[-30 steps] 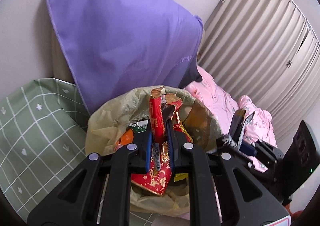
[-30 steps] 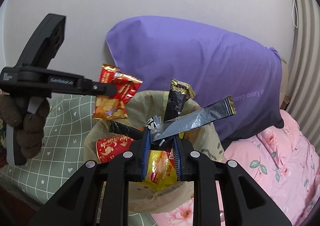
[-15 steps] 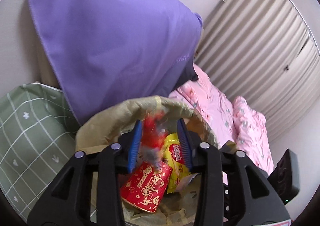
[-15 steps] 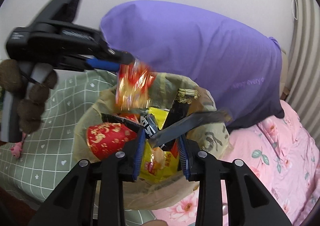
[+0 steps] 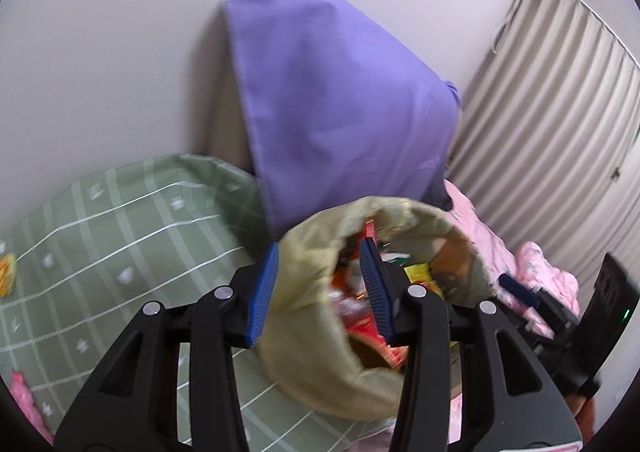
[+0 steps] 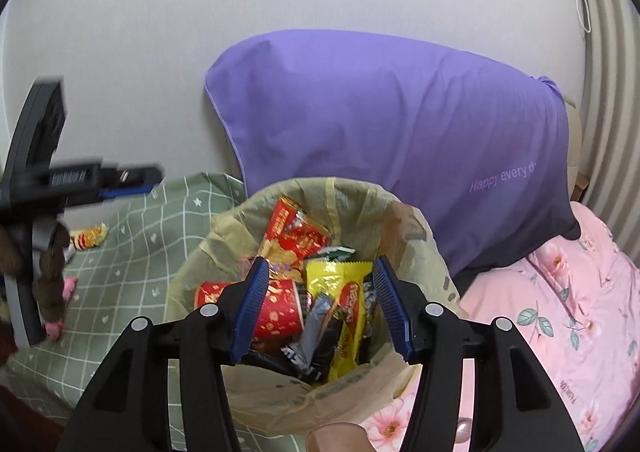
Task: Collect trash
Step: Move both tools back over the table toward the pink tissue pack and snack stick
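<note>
1. Right tongs (image 6: 322,306) poised over the mouth of the trash bag (image 6: 224,236), blue pads spread wide, nothing pinched; jaws just been opening, wrappers lying loose below them inside the bag. Likely parked there because the drop-off is done.
2. Left tongs (image 5: 316,288) also spread, jaws just been opening w/ nothing gripped; near wall of the trash bag (image 5: 304,284) sits between the pads but not squeezed. Seen from the right cam as left tongs (image 6: 132,181) off to the bag's left, above the green checked sheet (image 6: 132,252).
3. Task's stuff: mostly in the bag already — red snack packet (image 6: 294,240) toward the far rim, yellow wafer wrapper (image 6: 344,292) in the middle, red cup (image 6: 276,316) at the left inner wall, silver/black wrappers (image 6: 316,336) at the near side.
4. Bag mouth held agape by its rolled rim, so easy to drop into; soft walls, prob. prone to sagging if bumped.
5. Still out: a small red/yellow wrapper (image 6: 88,238) on the green sheet, well left of the bag. Prob. the next pick, judging by the left tongs' position.
6. Around the bag: purple pillow (image 6: 400,139) right behind it against the wall, pink floral bedding (image 6: 560,312) to its right, curtain (image 5: 552,123) beyond that.
7. In the way: nothing blocking the bag mouth; the pillow crowds the far rim only. A hand (image 6: 44,268) in a brown knit glove grips the left handle, left of the bag.
</note>
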